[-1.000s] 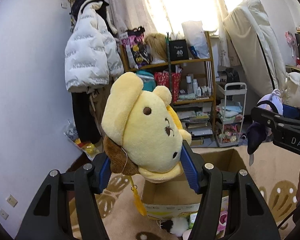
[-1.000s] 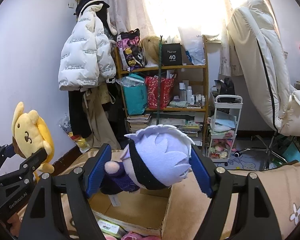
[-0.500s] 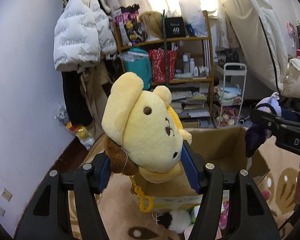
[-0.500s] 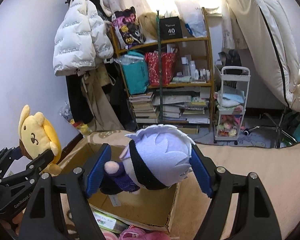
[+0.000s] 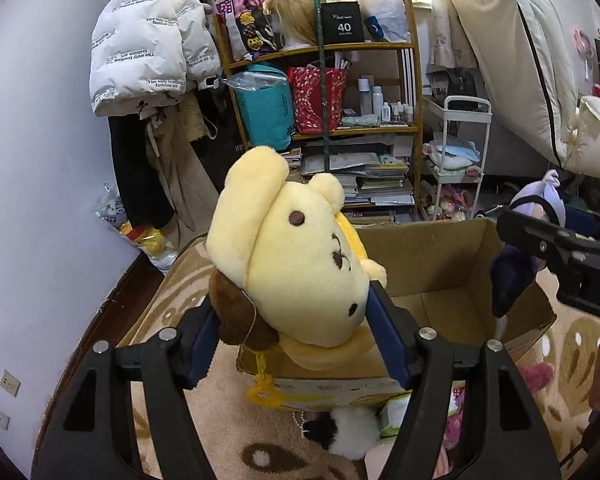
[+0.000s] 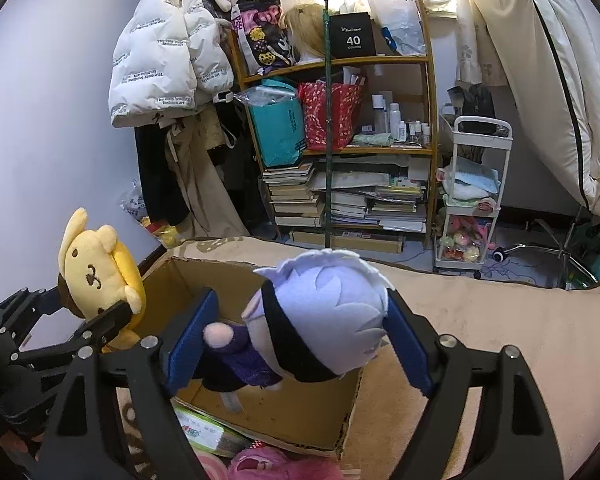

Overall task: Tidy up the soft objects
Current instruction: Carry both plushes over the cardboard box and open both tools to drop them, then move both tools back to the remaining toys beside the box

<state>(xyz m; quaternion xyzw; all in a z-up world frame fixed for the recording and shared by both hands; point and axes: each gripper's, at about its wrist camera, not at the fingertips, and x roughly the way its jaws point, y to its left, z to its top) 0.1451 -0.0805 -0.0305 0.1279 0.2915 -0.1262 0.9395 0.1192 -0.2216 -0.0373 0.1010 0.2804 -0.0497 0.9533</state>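
Note:
My left gripper (image 5: 296,336) is shut on a yellow plush dog (image 5: 296,256) with a brown cap, held above the near wall of an open cardboard box (image 5: 432,256). The dog also shows at the left of the right wrist view (image 6: 100,264). My right gripper (image 6: 300,344) is shut on a doll with pale purple hair (image 6: 324,312) and dark clothes, held over the box (image 6: 300,412). That doll and gripper show at the right edge of the left wrist view (image 5: 540,236).
The box stands on a beige patterned rug (image 5: 228,432). A black-and-white plush (image 5: 348,428) and pink plush items (image 6: 268,464) lie by the box's near side. A cluttered wooden shelf (image 5: 332,120), a white cart (image 5: 456,168) and hanging coats (image 5: 148,48) stand behind.
Both grippers have moved forward and lower toward the box, each still holding its toy. The box's inside has come more into view.

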